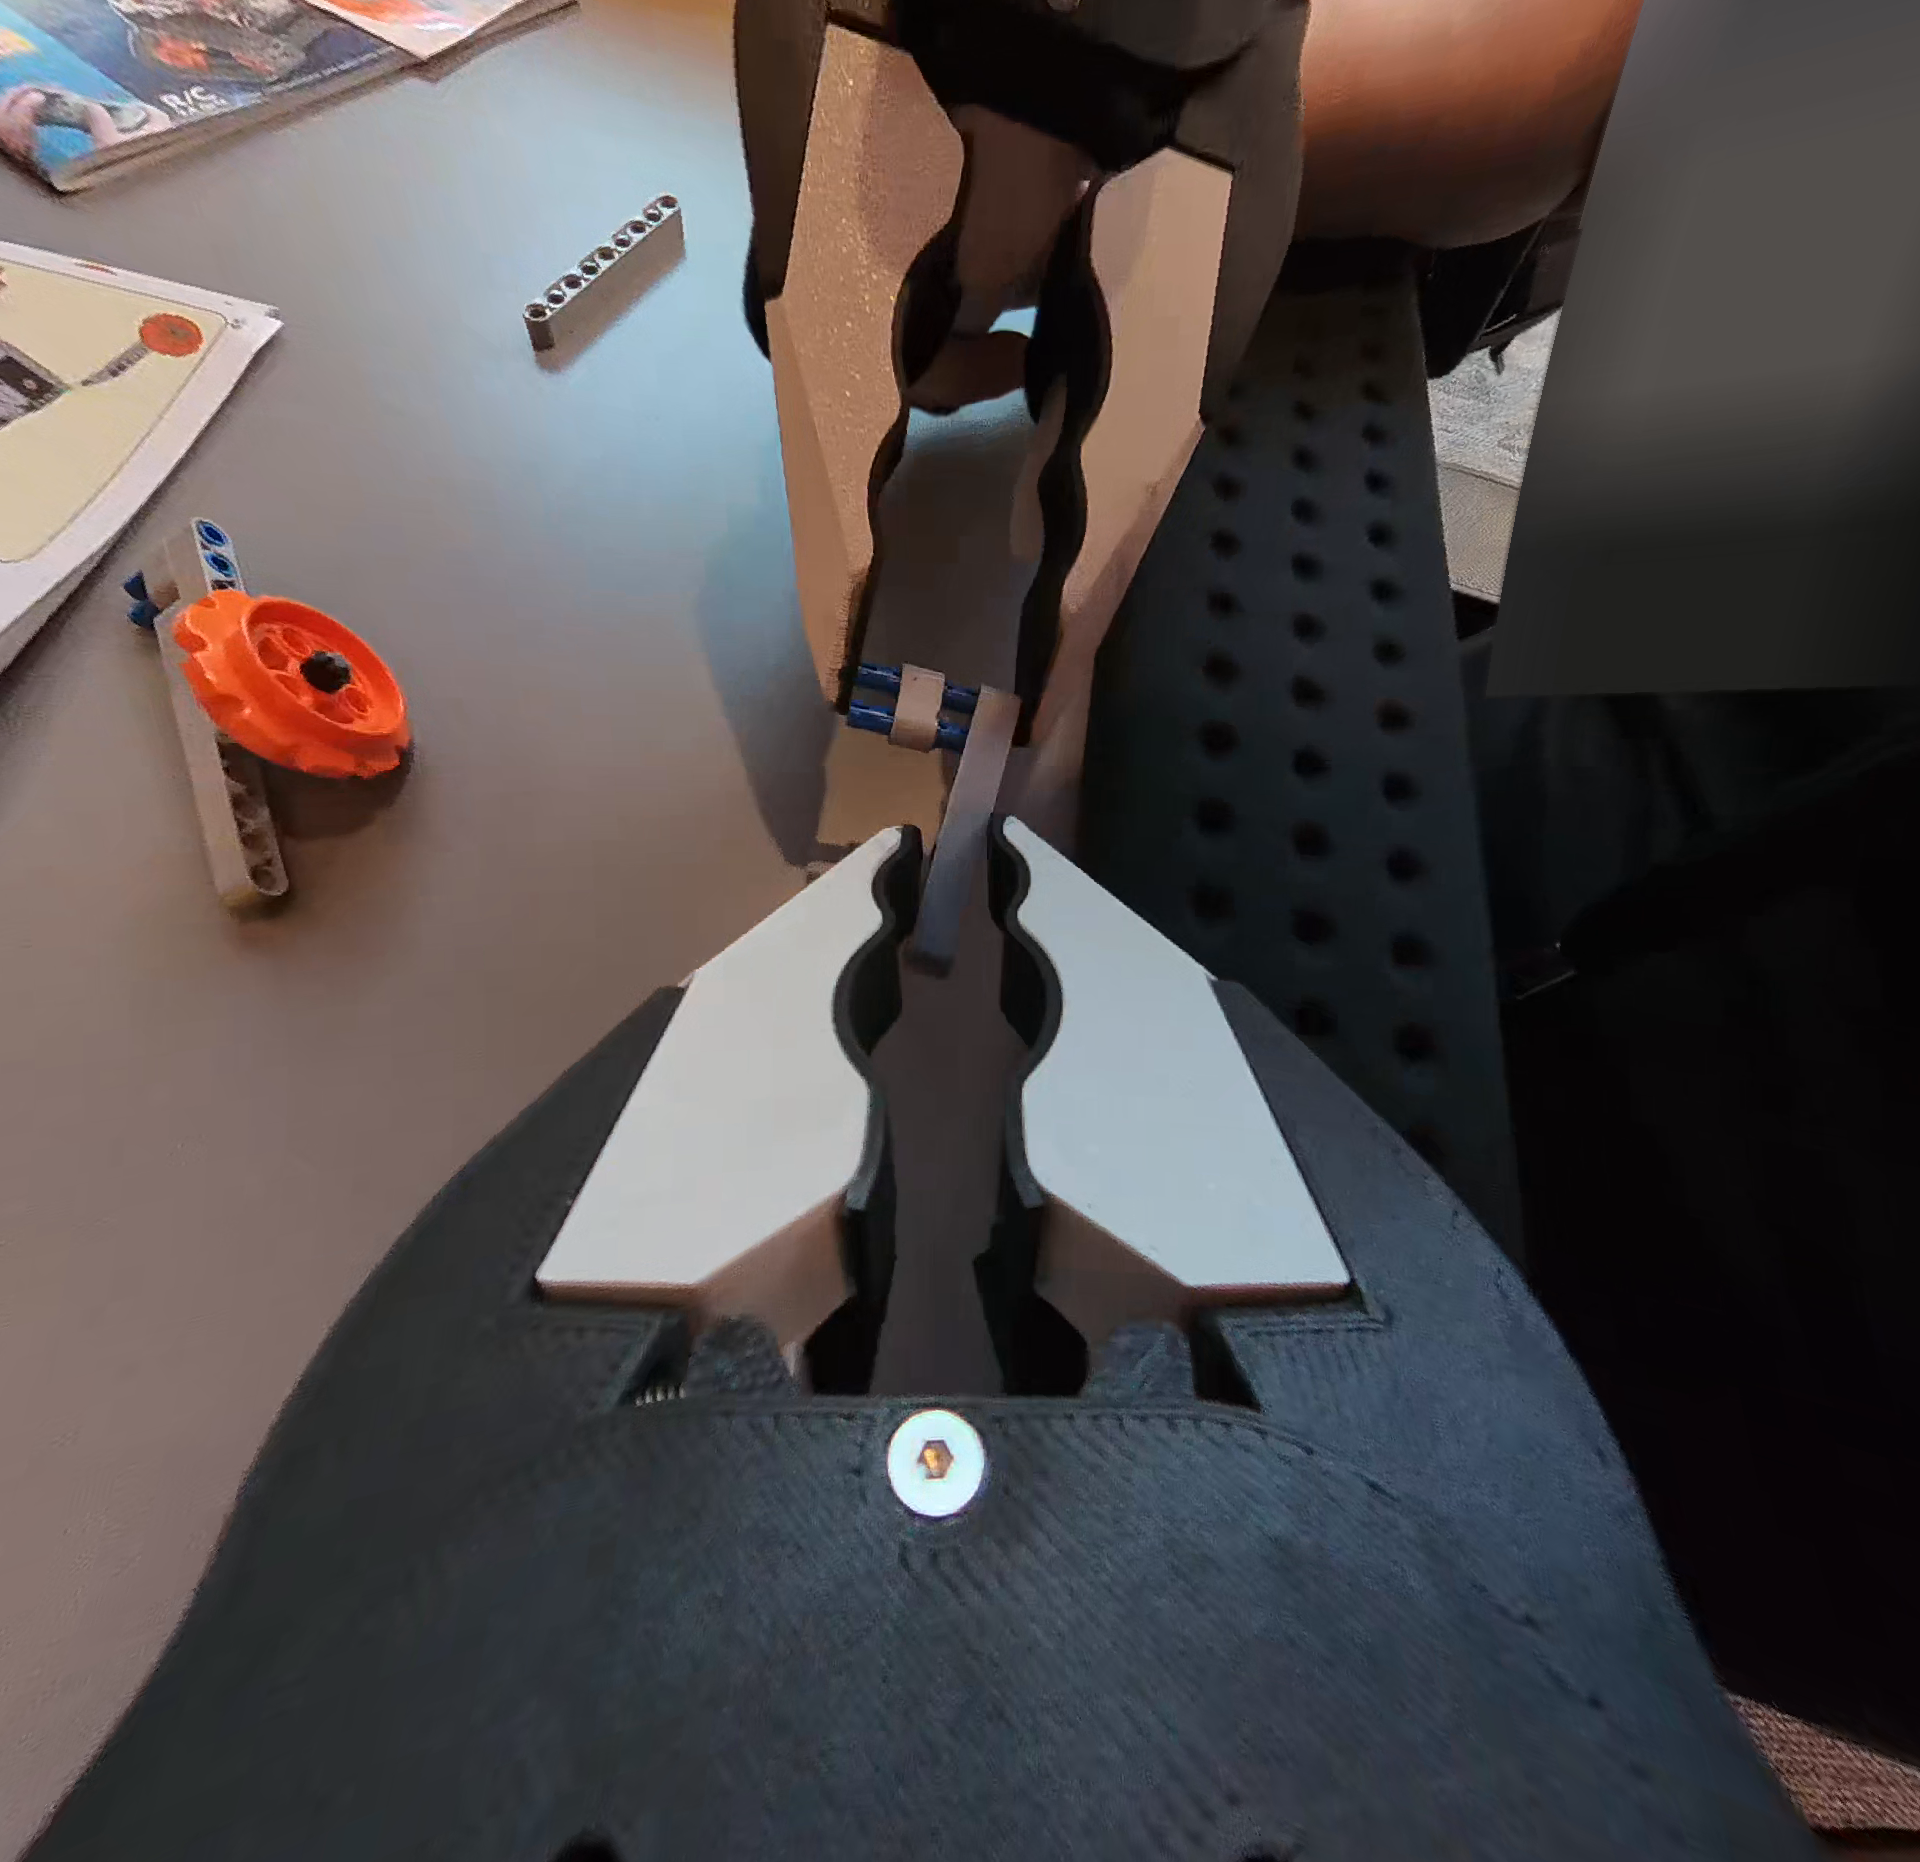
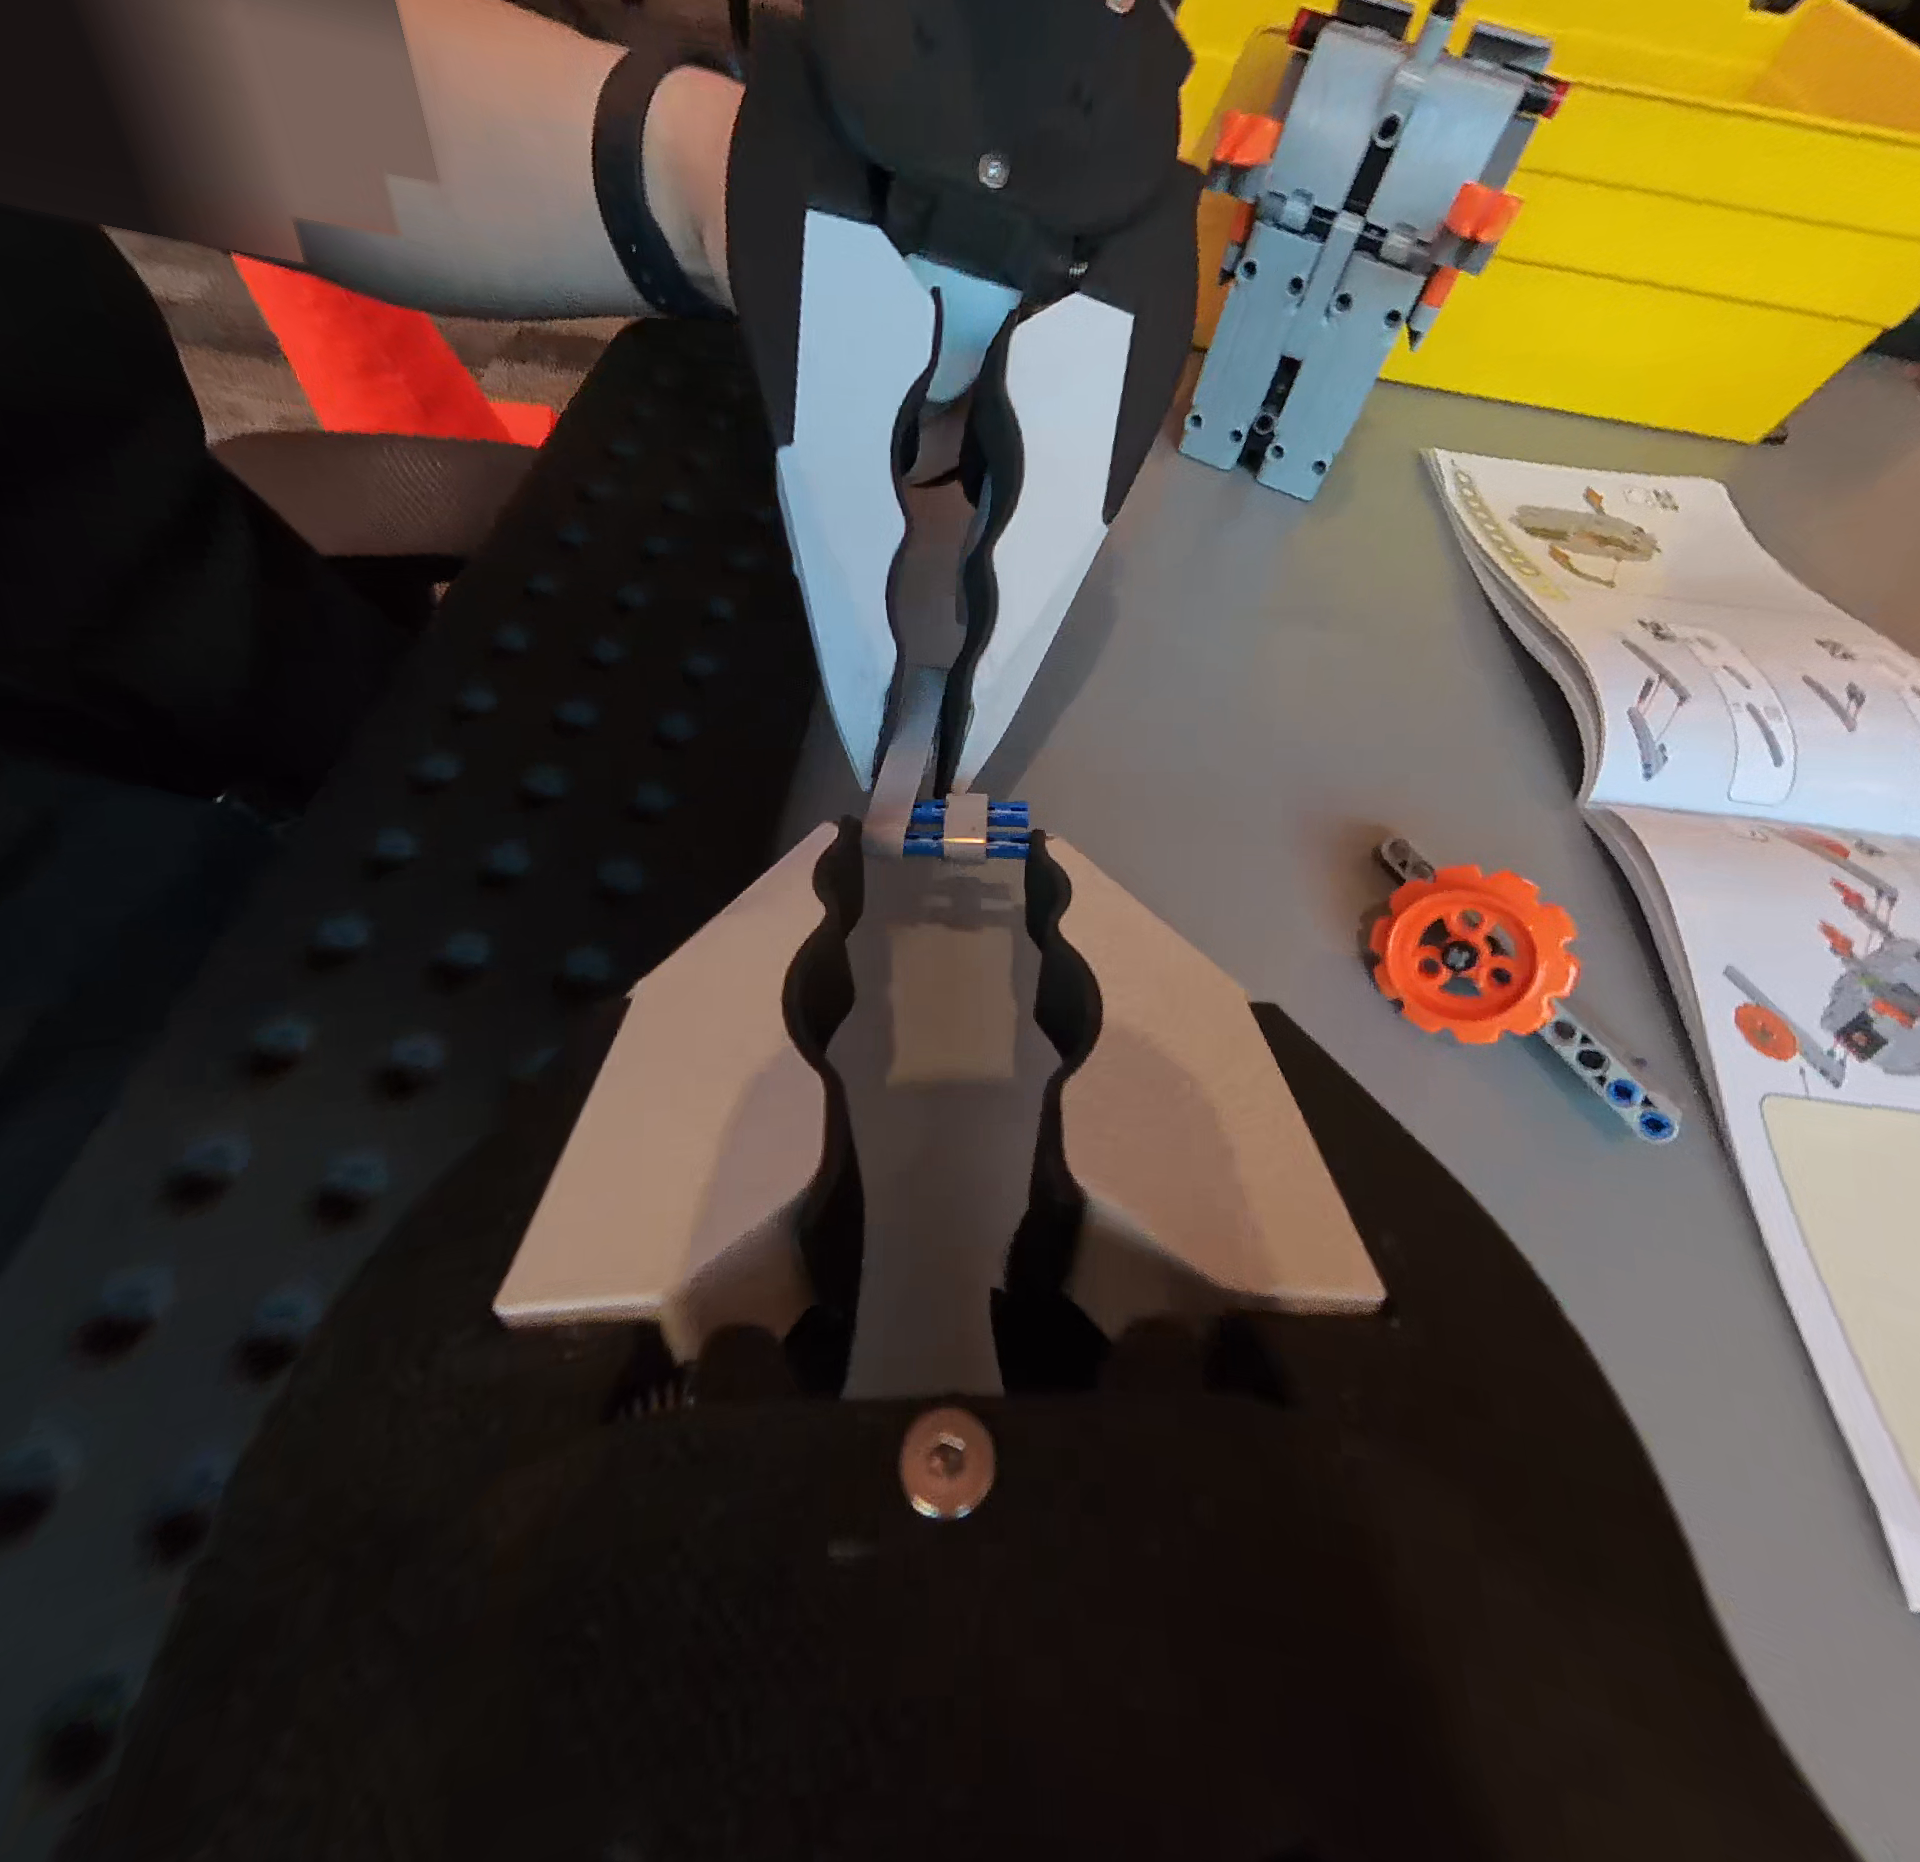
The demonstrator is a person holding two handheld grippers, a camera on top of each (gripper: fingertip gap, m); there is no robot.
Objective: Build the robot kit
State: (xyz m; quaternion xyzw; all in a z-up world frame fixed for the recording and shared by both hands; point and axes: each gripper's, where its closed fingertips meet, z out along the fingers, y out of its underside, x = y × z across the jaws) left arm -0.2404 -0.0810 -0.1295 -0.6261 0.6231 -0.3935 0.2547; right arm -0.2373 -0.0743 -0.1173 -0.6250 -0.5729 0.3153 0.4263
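Observation:
My left gripper (image 1: pixel 954 841) is shut on the lower end of a thin grey beam (image 1: pixel 961 856) and holds it above the grey table (image 1: pixel 520 1033). My right gripper (image 2: pixel 945 851) faces it tip to tip. It is closed across a small grey connector with two blue pins (image 2: pixel 966 830), which sits against the beam's far end (image 2: pixel 904 763). In the left wrist view the right gripper (image 1: pixel 935 706) comes down from above with the blue pins (image 1: pixel 883 700) between its tips. In the right wrist view the left gripper (image 2: pixel 920 768) comes down likewise.
An orange gear wheel on a grey beam (image 1: pixel 291 685) (image 2: pixel 1470 950) lies on the table. A loose grey beam (image 1: pixel 608 269) lies farther off. Open instruction booklets (image 1: pixel 104 410) (image 2: pixel 1714 669) lie nearby. A grey model (image 2: pixel 1351 243) stands before a yellow bin (image 2: pixel 1683 212). A black perforated board (image 2: pixel 499 773) lies alongside. My left and right fingertips are right by each other. Left tips and right tips are each some 20 cm from the grey model (image 2: pixel 1351 243).

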